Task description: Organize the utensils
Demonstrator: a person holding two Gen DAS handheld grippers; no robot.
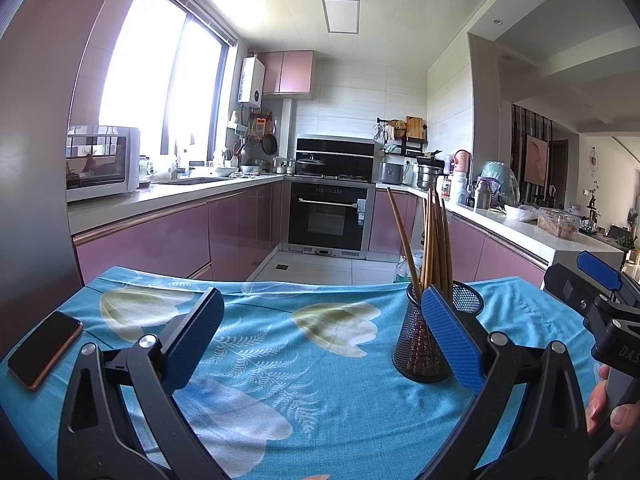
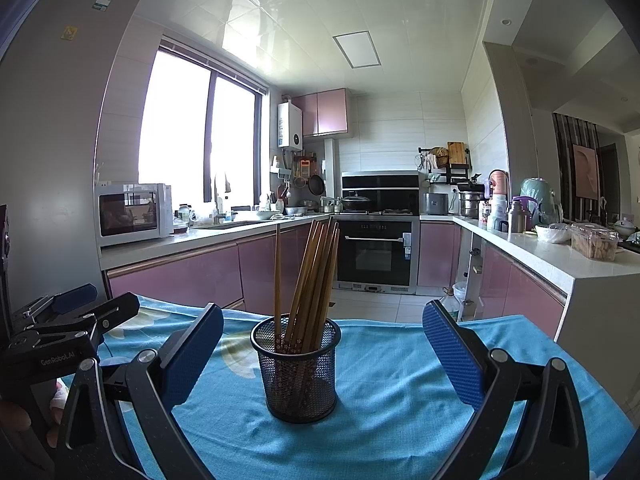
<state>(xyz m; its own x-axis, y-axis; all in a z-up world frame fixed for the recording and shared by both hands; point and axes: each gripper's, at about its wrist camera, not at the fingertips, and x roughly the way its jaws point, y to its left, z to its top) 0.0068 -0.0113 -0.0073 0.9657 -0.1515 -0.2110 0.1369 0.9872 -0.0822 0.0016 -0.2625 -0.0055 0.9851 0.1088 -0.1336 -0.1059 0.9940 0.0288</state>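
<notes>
On the blue floral tablecloth (image 2: 400, 400), a black mesh holder (image 2: 298, 376) is stood upright, and wooden chopsticks (image 2: 316, 280) are kept inside it. The right gripper (image 2: 322, 360) is held wide apart, empty, the holder seen between its fingers. The left gripper (image 1: 324, 344) is likewise spread wide, empty. A smartphone (image 1: 44, 348) is laid at the cloth's left edge.
</notes>
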